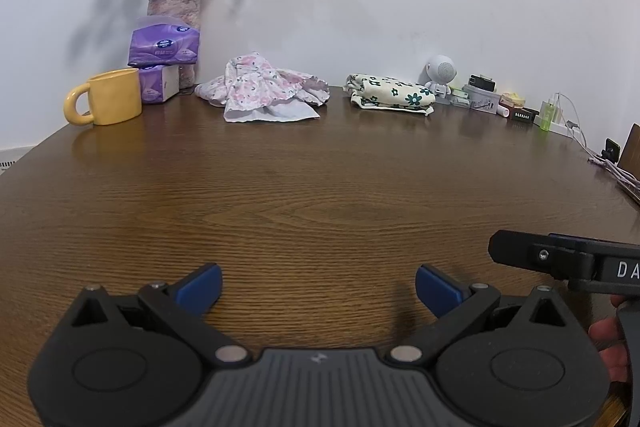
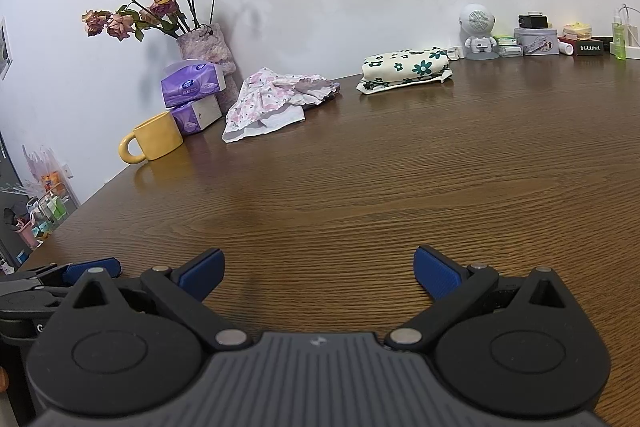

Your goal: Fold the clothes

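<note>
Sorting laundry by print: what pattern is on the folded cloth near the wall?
Cream folded cloth with dark green flowers; clearest in the right wrist view.

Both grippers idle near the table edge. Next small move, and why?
Probably reach forward to the crumpled pink floral garment: it lies unfolded by the wall, while the green floral cloth already looks folded. Left gripper and right gripper are open, empty.

I see a crumpled pink floral cotton garment (image 1: 266,89) lying unfolded; well apart, a cream green-flowered garment (image 1: 390,95) rests folded.
</note>
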